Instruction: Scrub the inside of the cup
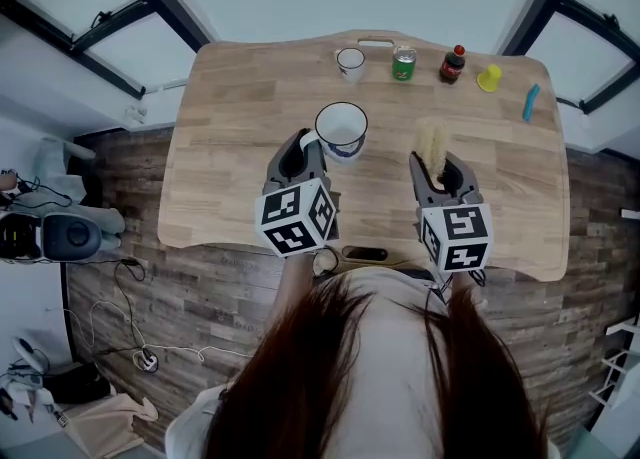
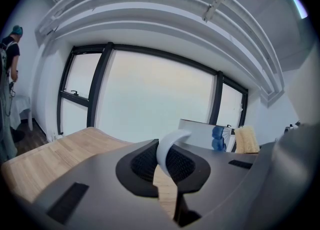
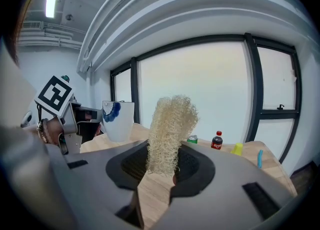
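- The table (image 1: 230,167) fills the middle of the head view, a pale wood top with a dark plank floor around it.
- Your left gripper (image 1: 300,155) sits lower left of centre in the head view. It is clenched on the cup's handle (image 2: 168,148), and in the left gripper view that white loop stands pinched between the two jaws.
- Your right gripper (image 1: 441,173) sits lower right of centre, level with the left one and apart from it. It is grasping the scrubber (image 3: 169,133), which stands up out of the closed jaws.
- The cup (image 1: 341,131) is just above the left gripper in the head view, near the table's middle. It is white with a blue pattern, upright, mouth up. In the right gripper view it shows at centre left (image 3: 118,119). You can't tell from these views whether its base touches the table.
- The scrubber is a pale, fibrous tuft to the right of the cup and clear of it, well outside the mouth.
- Along the table's upper edge, left to right and well apart from the cup, stand a small cup (image 1: 350,63), a green can (image 1: 403,63), a dark bottle (image 1: 452,65), a yellow piece (image 1: 488,78) and a blue stick (image 1: 530,102).
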